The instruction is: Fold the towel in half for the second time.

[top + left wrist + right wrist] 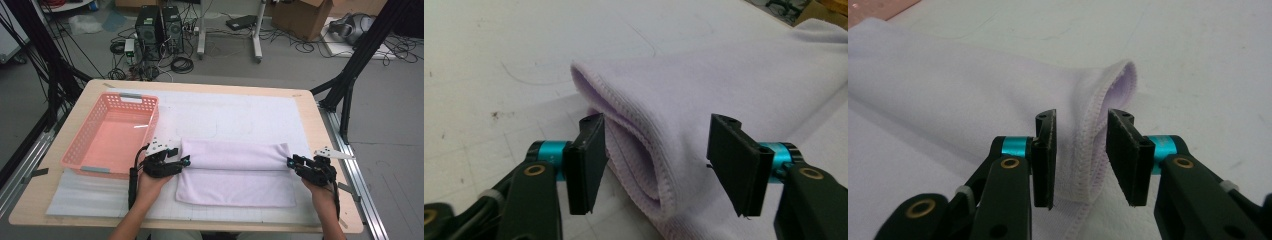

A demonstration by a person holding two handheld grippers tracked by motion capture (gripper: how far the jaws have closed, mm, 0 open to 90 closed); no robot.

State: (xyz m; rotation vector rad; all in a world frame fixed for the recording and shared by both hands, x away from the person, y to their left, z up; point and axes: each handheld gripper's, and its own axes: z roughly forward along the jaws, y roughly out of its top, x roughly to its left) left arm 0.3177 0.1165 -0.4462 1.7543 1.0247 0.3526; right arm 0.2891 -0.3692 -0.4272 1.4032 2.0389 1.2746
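The lilac towel (235,172) lies folded at the near middle of the white mat (240,112), its long axis running from nine to three o'clock, with the doubled-over flap along the twelve o'clock edge. At its nine o'clock end the left gripper (186,161) stands wide, hem (634,145) loose between the jaws. At three o'clock, the right gripper (290,162) gapes narrowly around the hem, unpinched.

No text, label, brand, number or sign can be read anywhere in these pictures. The towel (235,172), the pink basket (112,135) and the white mat (240,117) on the surface bear no lettering. The computer towers (159,30) and the cardboard box (302,15) on the floor may carry marks, but they are too small to read.
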